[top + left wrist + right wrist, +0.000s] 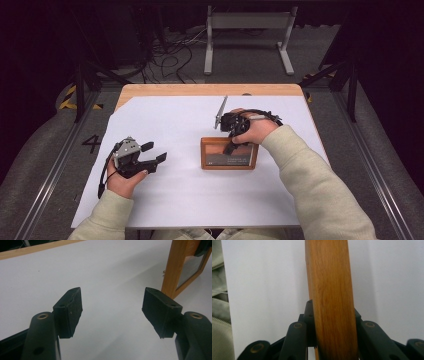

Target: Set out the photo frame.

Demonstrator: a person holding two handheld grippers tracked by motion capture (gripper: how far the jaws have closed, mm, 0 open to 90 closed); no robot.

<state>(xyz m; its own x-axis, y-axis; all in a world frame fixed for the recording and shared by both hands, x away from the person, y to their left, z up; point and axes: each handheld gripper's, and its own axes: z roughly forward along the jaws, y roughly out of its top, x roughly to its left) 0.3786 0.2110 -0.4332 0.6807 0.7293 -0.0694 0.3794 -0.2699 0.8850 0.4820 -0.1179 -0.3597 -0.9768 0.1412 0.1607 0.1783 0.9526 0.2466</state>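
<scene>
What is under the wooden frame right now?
The wooden frame stands on the white sheet covering the table, right gripper clamped on its top edge. The strip beneath its bottom edge is covered.

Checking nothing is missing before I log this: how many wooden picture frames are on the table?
1. The wooden picture frame stands right of centre on the white table, its top edge between the right hand-held gripper jaws.

Frame (pixel 330 297) top cut off by edge; right gripper (pixel 332 322) fingers hidden behind wood; label text unreadable.
</scene>
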